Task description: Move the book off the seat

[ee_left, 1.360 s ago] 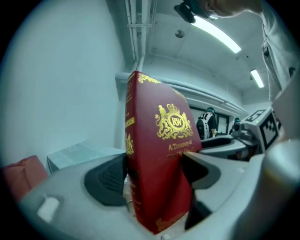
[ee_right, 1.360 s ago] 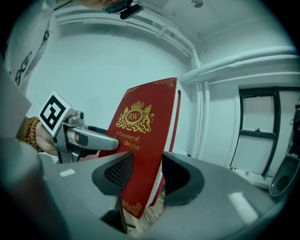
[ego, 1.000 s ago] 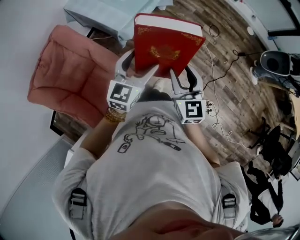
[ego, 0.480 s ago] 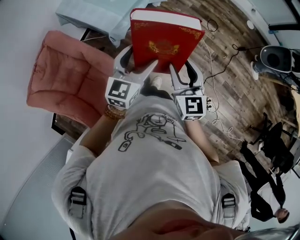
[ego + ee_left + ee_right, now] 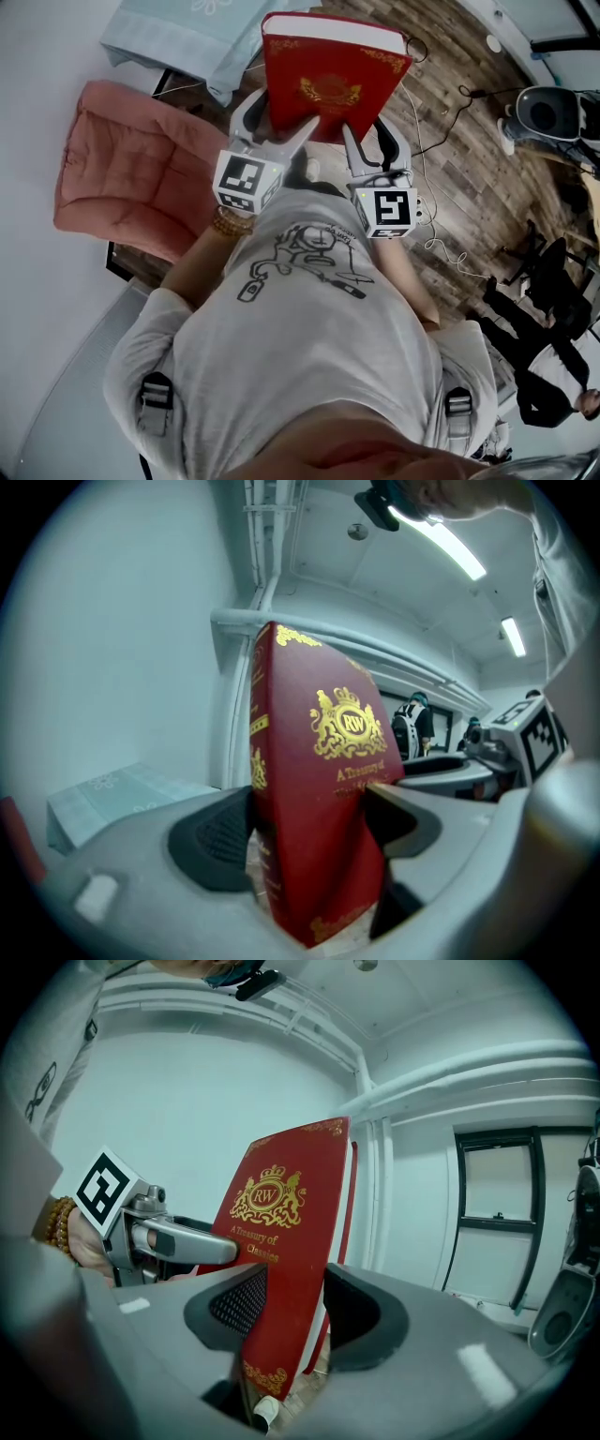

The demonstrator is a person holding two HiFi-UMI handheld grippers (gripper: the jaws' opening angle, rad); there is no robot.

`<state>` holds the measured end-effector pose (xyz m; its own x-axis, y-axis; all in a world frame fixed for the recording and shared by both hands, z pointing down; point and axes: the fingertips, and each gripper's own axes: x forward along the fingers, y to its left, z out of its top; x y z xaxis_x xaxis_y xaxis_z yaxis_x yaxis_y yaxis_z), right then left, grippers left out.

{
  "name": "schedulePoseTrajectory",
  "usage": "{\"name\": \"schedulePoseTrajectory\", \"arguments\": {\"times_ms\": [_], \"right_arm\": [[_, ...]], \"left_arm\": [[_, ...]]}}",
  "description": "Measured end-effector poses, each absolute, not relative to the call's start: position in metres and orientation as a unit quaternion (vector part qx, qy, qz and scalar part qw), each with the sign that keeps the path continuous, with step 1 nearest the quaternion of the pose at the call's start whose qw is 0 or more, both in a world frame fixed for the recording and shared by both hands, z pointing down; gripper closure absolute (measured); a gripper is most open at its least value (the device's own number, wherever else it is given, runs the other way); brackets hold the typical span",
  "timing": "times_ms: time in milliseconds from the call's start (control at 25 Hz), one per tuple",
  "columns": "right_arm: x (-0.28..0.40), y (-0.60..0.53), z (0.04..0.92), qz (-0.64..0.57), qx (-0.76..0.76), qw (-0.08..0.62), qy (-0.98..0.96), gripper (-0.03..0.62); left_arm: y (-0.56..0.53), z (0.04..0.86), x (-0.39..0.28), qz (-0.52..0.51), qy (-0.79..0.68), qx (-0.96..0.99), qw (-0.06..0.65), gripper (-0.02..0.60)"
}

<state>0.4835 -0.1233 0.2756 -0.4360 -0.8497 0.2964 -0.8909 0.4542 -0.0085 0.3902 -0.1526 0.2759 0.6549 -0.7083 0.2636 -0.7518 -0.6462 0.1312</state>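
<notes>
A thick red book [image 5: 328, 84] with gold crest and lettering is held up in the air in front of the person's chest. My left gripper [image 5: 281, 127] is shut on its near left corner; in the left gripper view the book [image 5: 314, 827] stands upright between the two pads. My right gripper [image 5: 361, 141] is shut on the book's near right edge, and the right gripper view shows the cover [image 5: 281, 1269] clamped between its pads. The pink padded seat [image 5: 131, 173] lies below to the left, with no book on it.
A pale blue cloth-covered surface [image 5: 187, 37] lies beyond the seat. Wooden floor [image 5: 459, 169] with loose cables stretches to the right. A round grey appliance [image 5: 548, 112] stands at the right edge. A person in dark clothes [image 5: 553, 375] is at the lower right.
The book and both grippers have stayed together and shifted only slightly. The seat and floor slid a little in the head view as the person moved.
</notes>
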Motion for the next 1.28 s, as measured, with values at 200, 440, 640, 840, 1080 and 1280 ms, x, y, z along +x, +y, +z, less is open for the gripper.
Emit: {"name": "schedulePoseTrajectory", "arguments": {"times_ms": [200, 440, 640, 840, 1080, 1280], "right_arm": [[0.492, -0.139, 0.274, 0.079, 0.523, 0.122, -0.84, 0.399], [0.49, -0.179, 0.29, 0.096, 0.533, 0.118, -0.833, 0.399], [0.492, -0.213, 0.296, 0.097, 0.534, 0.128, -0.83, 0.399], [0.479, -0.248, 0.298, 0.098, 0.528, 0.135, -0.832, 0.399], [0.444, -0.314, 0.303, 0.095, 0.506, 0.145, -0.845, 0.399], [0.407, -0.365, 0.306, 0.092, 0.472, 0.155, -0.863, 0.399]], "left_arm": [[-0.17, 0.276, 0.4, 0.09, -0.397, 0.906, 0.117, 0.216], [-0.212, 0.292, 0.398, 0.093, -0.385, 0.909, 0.128, 0.216], [-0.247, 0.301, 0.401, 0.092, -0.382, 0.909, 0.14, 0.216], [-0.281, 0.305, 0.387, 0.09, -0.384, 0.907, 0.15, 0.216], [-0.342, 0.312, 0.351, 0.084, -0.402, 0.897, 0.164, 0.216], [-0.386, 0.317, 0.313, 0.073, -0.435, 0.879, 0.178, 0.216]]}}
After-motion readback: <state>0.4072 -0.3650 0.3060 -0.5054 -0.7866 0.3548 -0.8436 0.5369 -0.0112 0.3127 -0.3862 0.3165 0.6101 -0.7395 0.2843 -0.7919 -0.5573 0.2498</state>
